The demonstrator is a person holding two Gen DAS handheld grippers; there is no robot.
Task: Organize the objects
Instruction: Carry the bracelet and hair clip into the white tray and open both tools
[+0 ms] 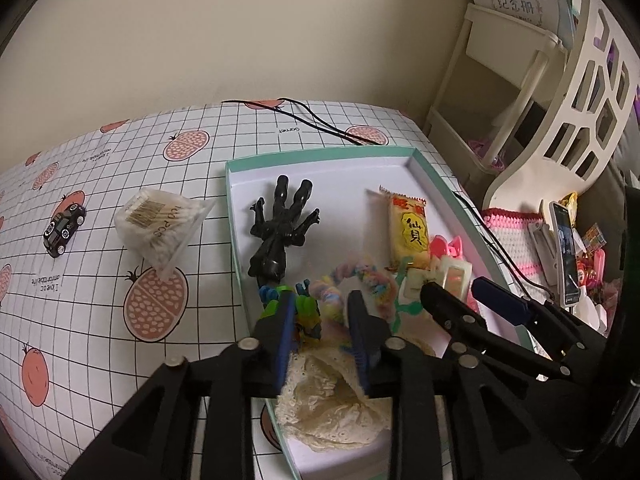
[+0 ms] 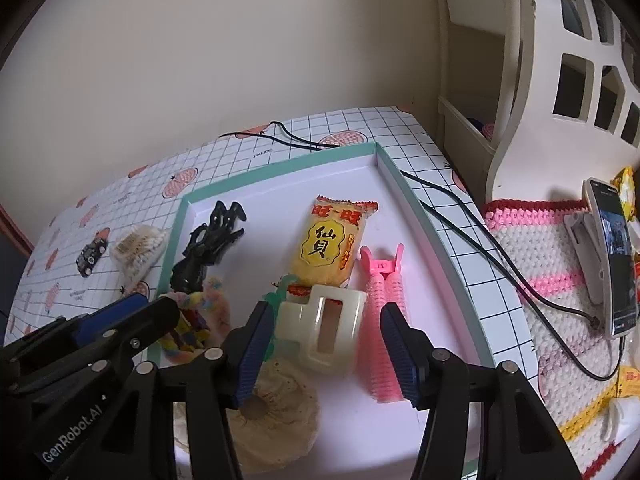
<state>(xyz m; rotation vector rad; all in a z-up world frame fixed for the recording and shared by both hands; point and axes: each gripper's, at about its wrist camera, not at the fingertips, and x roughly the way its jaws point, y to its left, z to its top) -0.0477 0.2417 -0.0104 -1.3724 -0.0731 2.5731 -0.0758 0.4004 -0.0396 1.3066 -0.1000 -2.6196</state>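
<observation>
over the teal tray (image 1: 236, 208), your left gripper (image 1: 320, 300) sits narrow and empty above the colourful toy (image 1: 304, 308); your right gripper (image 2: 328, 320) gapes around the cream clip (image 2: 324, 328).

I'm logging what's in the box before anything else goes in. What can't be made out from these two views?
- Colourful toy, left wrist view: the left gripper's fingers cover much of it, so its kind is unclear.
- Cream lace piece, both views: fingers hide part of it.
- Box's near edge: cut off behind both grippers.
- Print on the cotton swab bag: too small to read fully.
</observation>
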